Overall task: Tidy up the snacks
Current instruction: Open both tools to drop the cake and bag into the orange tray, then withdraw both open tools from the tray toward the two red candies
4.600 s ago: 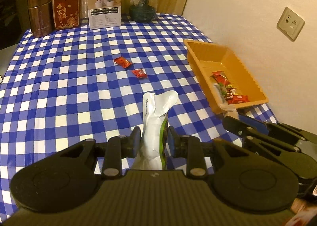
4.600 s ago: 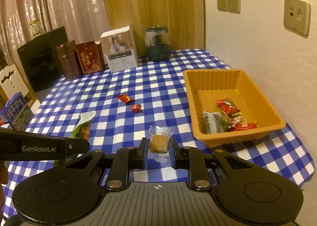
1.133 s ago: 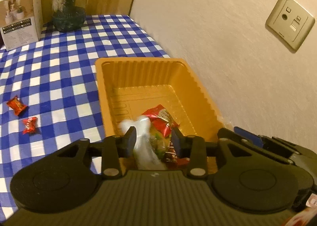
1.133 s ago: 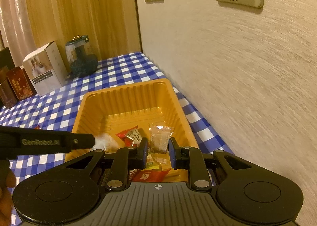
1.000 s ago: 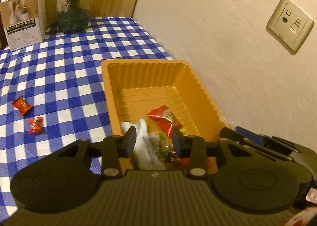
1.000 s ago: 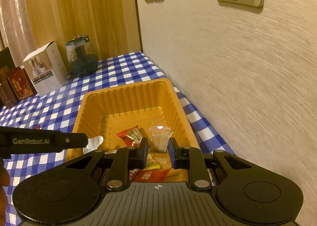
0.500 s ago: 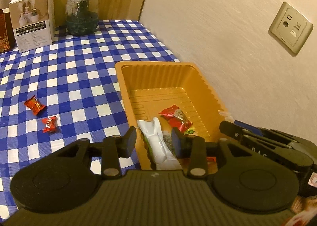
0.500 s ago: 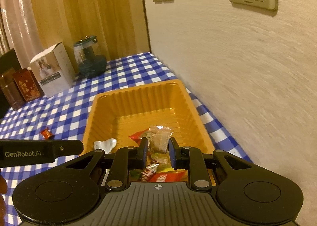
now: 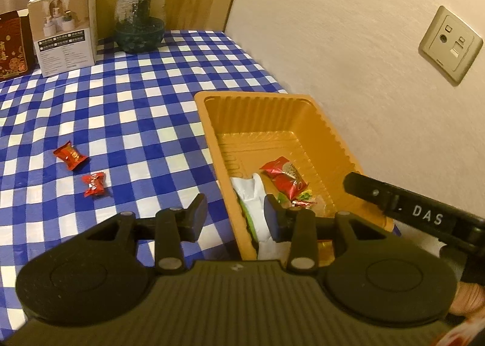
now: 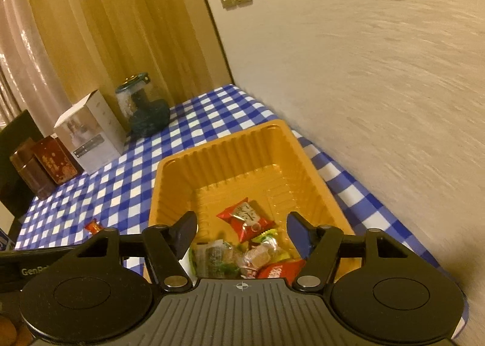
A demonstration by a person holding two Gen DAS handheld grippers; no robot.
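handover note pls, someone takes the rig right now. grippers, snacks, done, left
Left gripper: open, empty, over the orange tray's near edge.
Right gripper: open, empty, above the tray.
Done: white-green packet, clear-wrapped snack and several other snacks lie in the tray.
Left: two red candies on the checked tablecloth, to the tray's left. Pick up both and drop them in.

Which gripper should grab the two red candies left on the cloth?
Left gripper, probably. It is open and empty, beside the tray's left wall, nearer both red candies. The right gripper, also open, hangs over the tray.
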